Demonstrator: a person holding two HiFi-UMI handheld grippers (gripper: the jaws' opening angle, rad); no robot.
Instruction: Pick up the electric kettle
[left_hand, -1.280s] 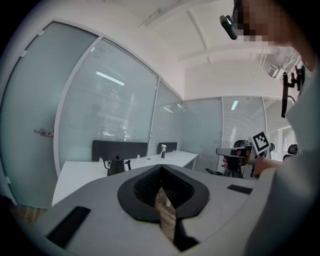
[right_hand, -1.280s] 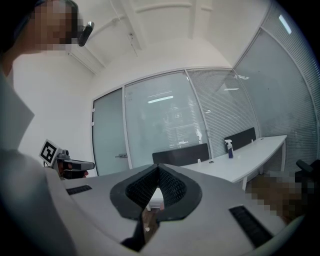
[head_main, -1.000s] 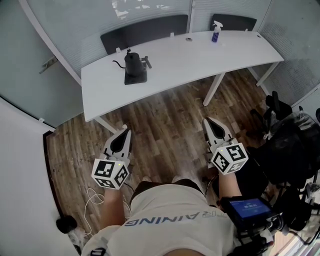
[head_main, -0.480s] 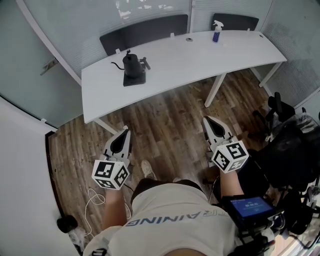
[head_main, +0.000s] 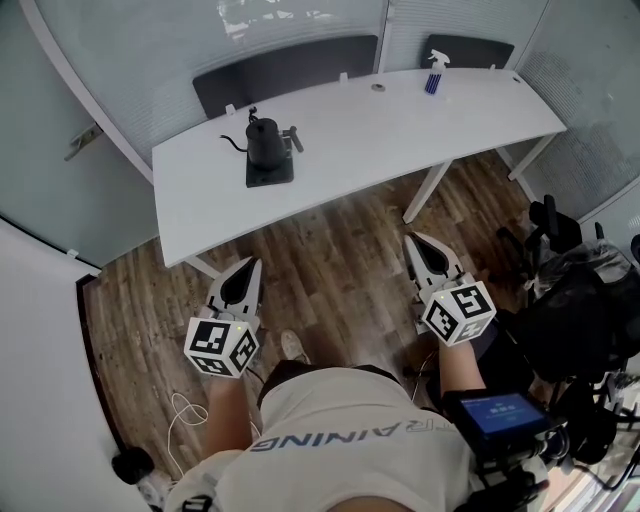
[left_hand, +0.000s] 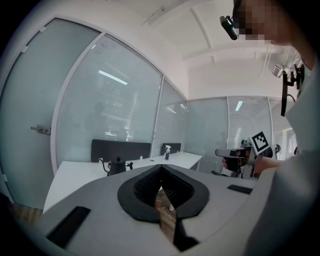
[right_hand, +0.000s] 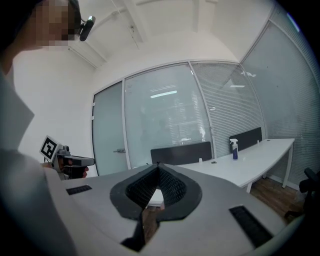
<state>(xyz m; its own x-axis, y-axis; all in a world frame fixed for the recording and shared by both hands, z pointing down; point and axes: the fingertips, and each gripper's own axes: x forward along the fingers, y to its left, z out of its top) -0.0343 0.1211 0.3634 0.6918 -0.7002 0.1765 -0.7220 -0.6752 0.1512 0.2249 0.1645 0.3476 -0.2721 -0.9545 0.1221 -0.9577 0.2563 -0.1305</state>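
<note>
A black gooseneck electric kettle (head_main: 265, 142) stands on its dark square base (head_main: 270, 171) near the left end of the long white desk (head_main: 380, 125). It also shows small and far off in the left gripper view as the kettle (left_hand: 116, 165). My left gripper (head_main: 252, 262) is shut and empty, held over the wooden floor well short of the desk. My right gripper (head_main: 412, 240) is also shut and empty, at the same distance from the desk. In each gripper view the jaws meet at their tips: left gripper (left_hand: 161, 166), right gripper (right_hand: 158, 164).
A blue spray bottle (head_main: 432, 72) stands at the desk's far right. Two dark chair backs (head_main: 285, 64) sit behind the desk against a glass wall. Black chairs and gear (head_main: 570, 300) crowd the right side. A white cable (head_main: 185, 410) lies on the floor at left.
The desk and kettle have shifted slightly toward me and left in the head view as I walk forward. Both grippers keep their pose and stay shut.
</note>
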